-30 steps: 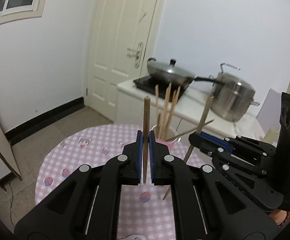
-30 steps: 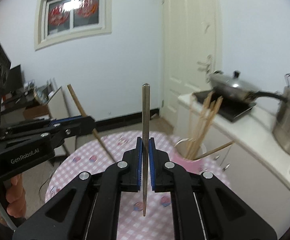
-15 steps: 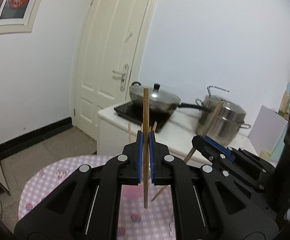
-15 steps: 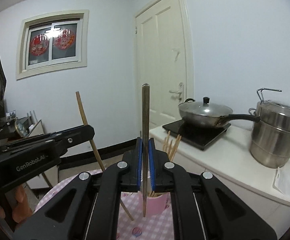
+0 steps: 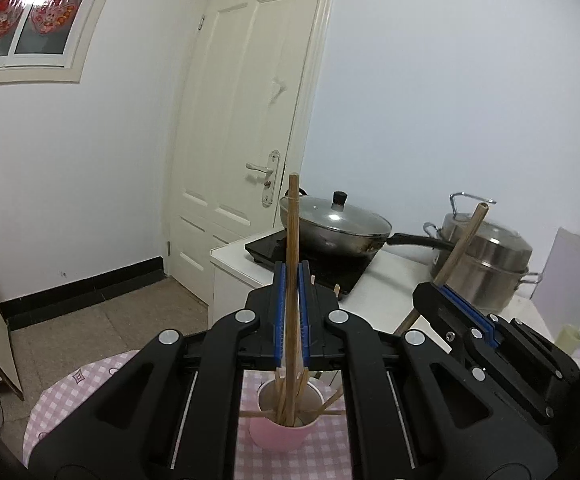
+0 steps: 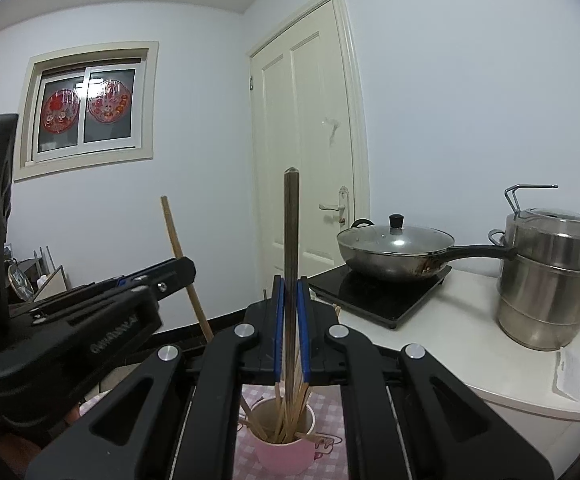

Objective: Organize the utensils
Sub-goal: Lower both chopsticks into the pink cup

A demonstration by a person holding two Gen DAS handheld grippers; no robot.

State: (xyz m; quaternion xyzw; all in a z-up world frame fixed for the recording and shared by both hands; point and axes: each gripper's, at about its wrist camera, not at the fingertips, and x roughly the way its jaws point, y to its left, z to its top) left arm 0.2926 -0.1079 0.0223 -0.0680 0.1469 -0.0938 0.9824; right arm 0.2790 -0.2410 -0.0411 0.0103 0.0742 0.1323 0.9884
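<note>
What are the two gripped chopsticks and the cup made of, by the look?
Left gripper: chopstick, likely bamboo or wood; matte tan with fine lengthwise grain.
Right gripper: darker chopstick, grey-brown with a faceted tip and slight sheen; dark wood or metal, can't tell.
Pink cup: smooth, matte, thin rolled rim; probably paper or plastic.

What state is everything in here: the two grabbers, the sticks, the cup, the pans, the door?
Left gripper: shut on an upright wooden chopstick.
Right gripper: shut on an upright dark chopstick.
Pink cup: upright on the checked tablecloth, chopsticks inside.
Wok: lidded, on the cooktop.
Steel steamer pot: lidded.
Door: closed.
</note>
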